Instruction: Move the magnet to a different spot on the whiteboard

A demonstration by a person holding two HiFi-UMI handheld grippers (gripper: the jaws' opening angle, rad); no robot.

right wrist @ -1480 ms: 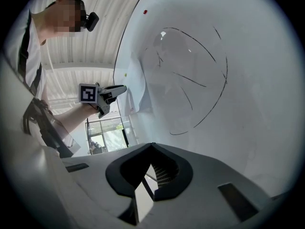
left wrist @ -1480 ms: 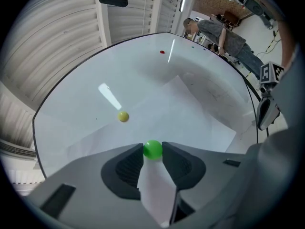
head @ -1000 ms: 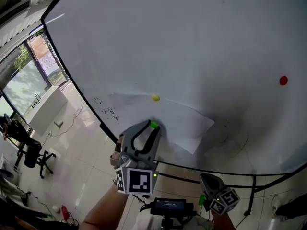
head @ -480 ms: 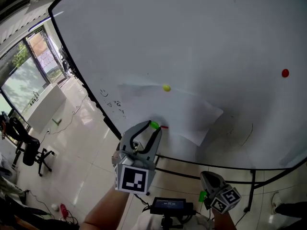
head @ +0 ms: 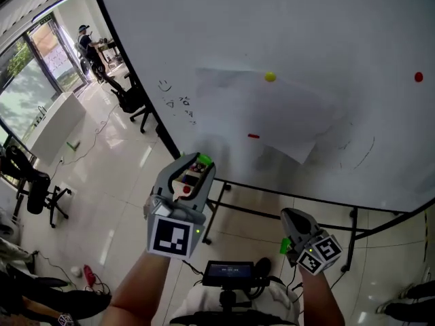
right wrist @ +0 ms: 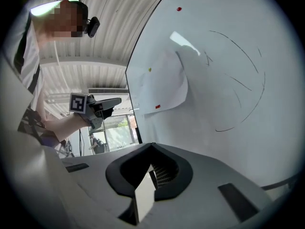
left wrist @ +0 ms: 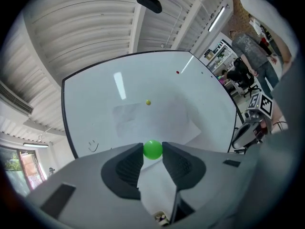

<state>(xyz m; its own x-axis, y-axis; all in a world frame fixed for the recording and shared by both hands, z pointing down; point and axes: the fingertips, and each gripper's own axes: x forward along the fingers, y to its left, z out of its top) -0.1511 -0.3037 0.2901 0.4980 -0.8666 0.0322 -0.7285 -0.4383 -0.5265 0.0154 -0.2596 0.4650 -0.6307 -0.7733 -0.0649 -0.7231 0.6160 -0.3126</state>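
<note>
The whiteboard [head: 326,26] faces me, my left gripper [head: 197,166] clenched on the green magnet [left wrist: 153,149] off the board (right gripper [head: 293,220] closed, empty), so I judge lifting done, placing left.

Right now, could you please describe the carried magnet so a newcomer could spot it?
Find the big whiteboard, then the left hand-held gripper near its lower edge. Pinched between its jaws is the round green magnet, the only one off the board; the yellow magnet and red magnet sit on it.
</note>
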